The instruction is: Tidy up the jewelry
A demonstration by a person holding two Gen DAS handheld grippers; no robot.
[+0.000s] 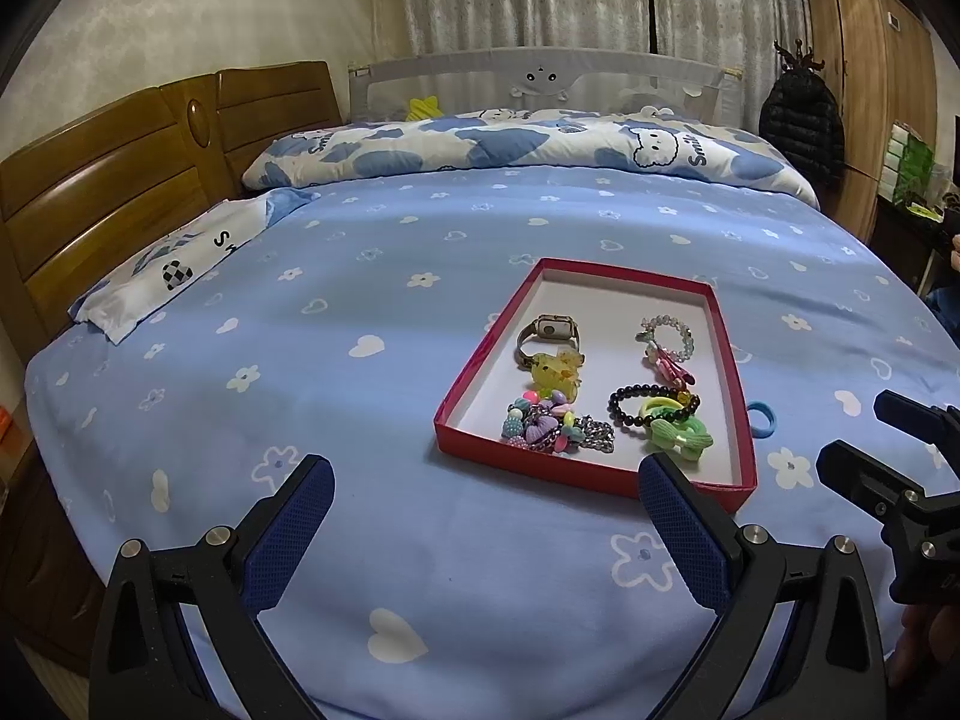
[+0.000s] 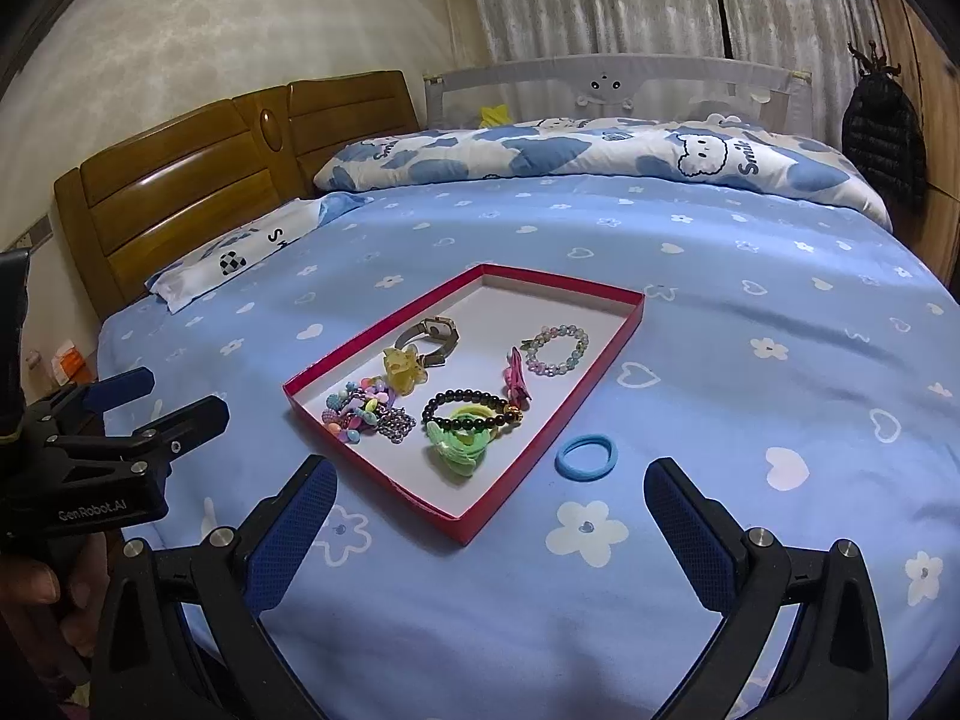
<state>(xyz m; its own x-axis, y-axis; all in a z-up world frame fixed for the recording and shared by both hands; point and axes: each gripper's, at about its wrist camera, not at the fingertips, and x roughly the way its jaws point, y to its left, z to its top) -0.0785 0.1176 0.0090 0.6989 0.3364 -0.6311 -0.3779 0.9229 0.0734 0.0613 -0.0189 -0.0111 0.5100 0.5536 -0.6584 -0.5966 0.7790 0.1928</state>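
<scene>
Both our grippers, left [image 1: 486, 498] and right [image 2: 489, 501], gape wide, empty; soft, light blue elastic hair ring [image 2: 587, 457] beside red cardboard tray [image 2: 606, 354], we'd pinch its rim

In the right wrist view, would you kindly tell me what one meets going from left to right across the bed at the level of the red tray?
Left tool → colourful bead cluster → black bead bracelet → red tray → blue hair tie.
</scene>
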